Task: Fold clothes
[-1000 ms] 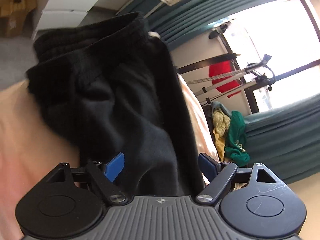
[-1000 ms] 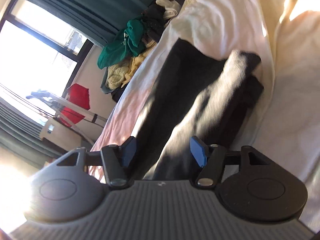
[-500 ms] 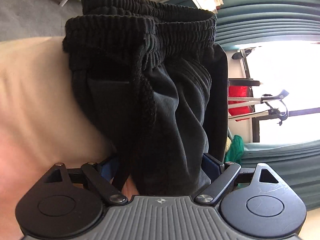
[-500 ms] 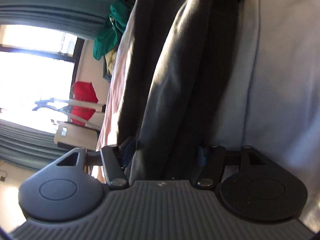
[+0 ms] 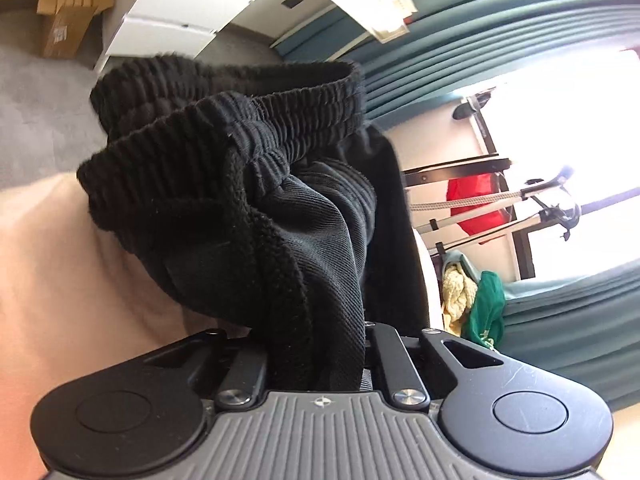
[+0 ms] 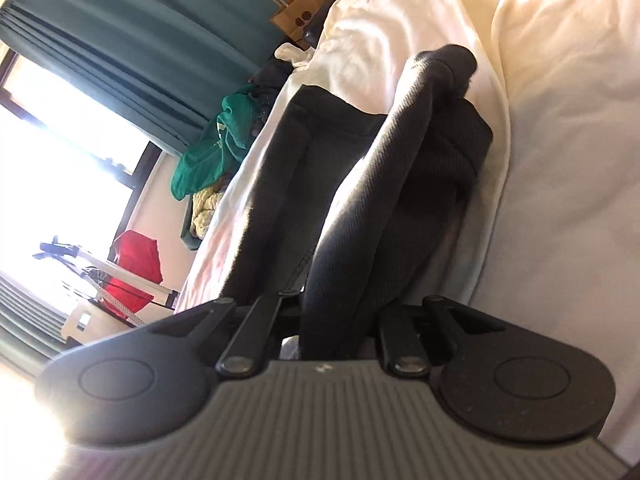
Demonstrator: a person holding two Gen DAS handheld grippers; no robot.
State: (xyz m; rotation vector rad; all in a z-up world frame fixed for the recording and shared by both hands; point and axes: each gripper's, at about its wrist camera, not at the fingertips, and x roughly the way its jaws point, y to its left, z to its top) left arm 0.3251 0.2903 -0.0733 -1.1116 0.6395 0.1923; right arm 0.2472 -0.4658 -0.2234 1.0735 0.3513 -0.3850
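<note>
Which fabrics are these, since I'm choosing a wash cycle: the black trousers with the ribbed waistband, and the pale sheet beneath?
Black trousers: likely matte cotton-blend twill with fine diagonal ribs; elastic ribbed waistband, knit-looking. Pale sheet: smooth woven cloth, probably cotton, softly creased.

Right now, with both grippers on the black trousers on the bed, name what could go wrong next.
1. The left gripper is closing on bunched fabric below the ribbed waistband; it may catch uneven layers and skew the fold.
2. The right gripper is closing on one raised ridge of the black trousers; the other leg may drag behind across the bed sheet.
</note>
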